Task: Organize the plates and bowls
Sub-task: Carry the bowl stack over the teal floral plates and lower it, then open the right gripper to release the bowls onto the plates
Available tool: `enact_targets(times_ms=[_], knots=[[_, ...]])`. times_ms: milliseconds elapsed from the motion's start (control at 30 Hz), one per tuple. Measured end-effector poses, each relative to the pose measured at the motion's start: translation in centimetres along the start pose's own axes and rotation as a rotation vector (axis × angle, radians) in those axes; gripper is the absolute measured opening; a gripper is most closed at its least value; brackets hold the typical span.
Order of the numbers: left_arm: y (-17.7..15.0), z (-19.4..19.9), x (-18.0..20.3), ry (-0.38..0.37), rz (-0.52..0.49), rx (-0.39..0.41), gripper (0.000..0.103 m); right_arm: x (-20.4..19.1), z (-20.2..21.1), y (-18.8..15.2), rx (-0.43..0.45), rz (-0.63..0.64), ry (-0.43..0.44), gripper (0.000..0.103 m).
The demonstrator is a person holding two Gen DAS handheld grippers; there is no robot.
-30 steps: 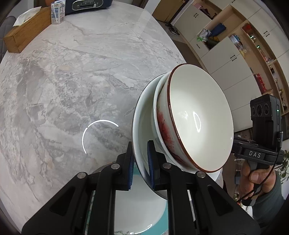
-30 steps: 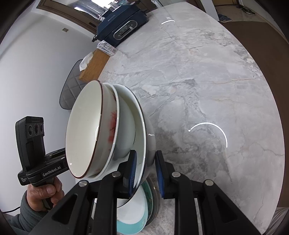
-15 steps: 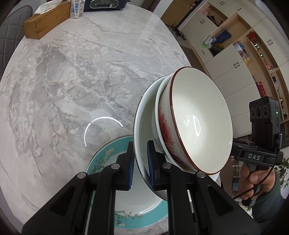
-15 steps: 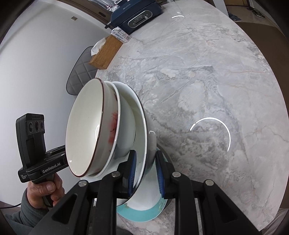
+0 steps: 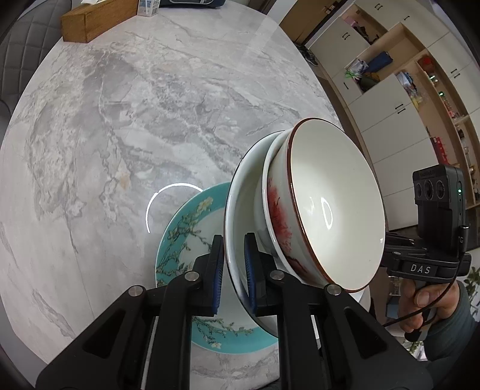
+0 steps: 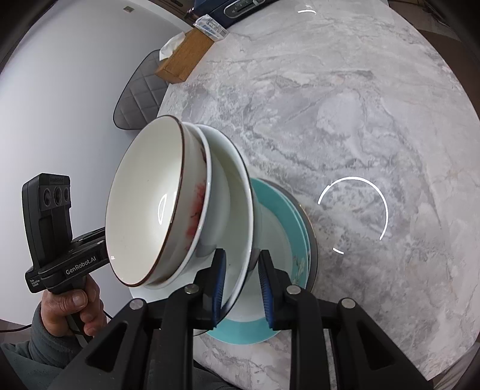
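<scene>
Both grippers, left (image 5: 233, 276) and right (image 6: 240, 288), angled down, apparently clamping bowl stack (image 5: 330, 210).

Stacked bowls (image 5: 336, 210) hang above the plate (image 5: 192, 234) on the surface (image 5: 120, 120); a wooden box (image 5: 96, 18) sits far behind that plate.

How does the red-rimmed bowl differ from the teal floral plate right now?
The red-rimmed bowl is deep, plain white inside and nested in a bowl stack held up on edge; the teal floral plate is shallow, patterned with branches and lies flat on the marble table. Both look ceramic with white centres.
</scene>
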State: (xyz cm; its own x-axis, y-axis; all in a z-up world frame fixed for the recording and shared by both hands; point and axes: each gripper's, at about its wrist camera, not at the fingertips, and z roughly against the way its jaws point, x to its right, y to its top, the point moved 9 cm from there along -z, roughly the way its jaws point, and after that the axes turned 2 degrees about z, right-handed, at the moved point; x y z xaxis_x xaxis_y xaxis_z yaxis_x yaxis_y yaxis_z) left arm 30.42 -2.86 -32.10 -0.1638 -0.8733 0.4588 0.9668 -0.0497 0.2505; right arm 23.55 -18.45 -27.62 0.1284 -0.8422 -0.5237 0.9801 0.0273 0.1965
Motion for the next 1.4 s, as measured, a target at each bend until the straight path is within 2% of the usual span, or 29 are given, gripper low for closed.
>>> enact_targets(times_ms=[400, 867, 1067, 1300, 1400], knots=[[-3.6, -2.1, -1.9, 0.003, 0.045, -0.02, 0.011, 0.4, -2.1, -2.5, -0.06, 0.018, -0.022, 0.024], [-4.3, -4.8, -3.2, 0.021, 0.062, -0.032, 0.011, 1.5, -5.0, -3.6, -0.101, 0.05, -0.055, 0.024], [-4.3, -5.2, -3.3, 0.011, 0.058, -0.029, 0.01, 1.5, -5.2, -3.2, -0.08, 0.082, -0.078, 0.024], [-4.3, -5.2, -3.6, 0.0, 0.081, -0.003, 0.011, 1.3, -5.5, -3.0, -0.071, 0.114, -0.098, 0.025], [-4.3, -4.8, -3.8, 0.02, 0.085, 0.019, 0.013, 1.1, -5.6, -3.1, -0.07, 0.121, -0.096, 0.027]])
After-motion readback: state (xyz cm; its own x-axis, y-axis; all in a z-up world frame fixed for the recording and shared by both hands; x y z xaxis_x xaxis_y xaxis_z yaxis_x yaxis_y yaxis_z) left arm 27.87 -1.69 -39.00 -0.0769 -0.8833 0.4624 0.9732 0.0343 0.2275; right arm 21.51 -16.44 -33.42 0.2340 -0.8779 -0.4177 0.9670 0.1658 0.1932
